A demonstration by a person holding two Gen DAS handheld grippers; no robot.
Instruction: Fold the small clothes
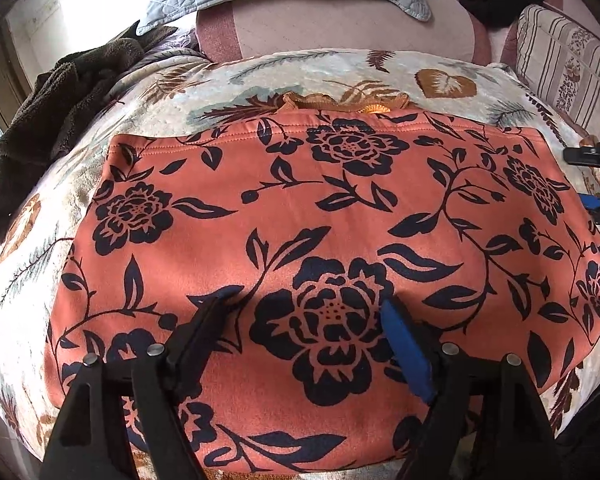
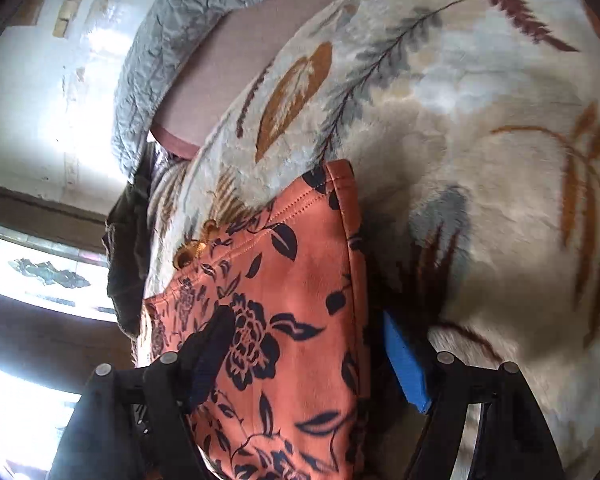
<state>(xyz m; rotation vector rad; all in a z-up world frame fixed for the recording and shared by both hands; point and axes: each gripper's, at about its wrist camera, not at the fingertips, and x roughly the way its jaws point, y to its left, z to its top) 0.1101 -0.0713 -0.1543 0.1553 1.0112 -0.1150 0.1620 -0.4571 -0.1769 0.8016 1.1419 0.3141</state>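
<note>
One orange floral garment [image 1: 320, 216] lies flat on the leaf-print blanket [image 1: 236, 76], spread out ready for folding. Left gripper [image 1: 310, 304] sits over the garment's near middle, jaws apart, gripping nothing. Right gripper [image 2: 306, 336] is at the garment's side edge, jaws apart, straddling that edge, likely to take it. Two grippers, one garment.

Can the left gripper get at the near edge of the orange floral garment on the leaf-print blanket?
Probably yes: the left gripper is open right over the orange floral garment, nothing lies on it.
</note>
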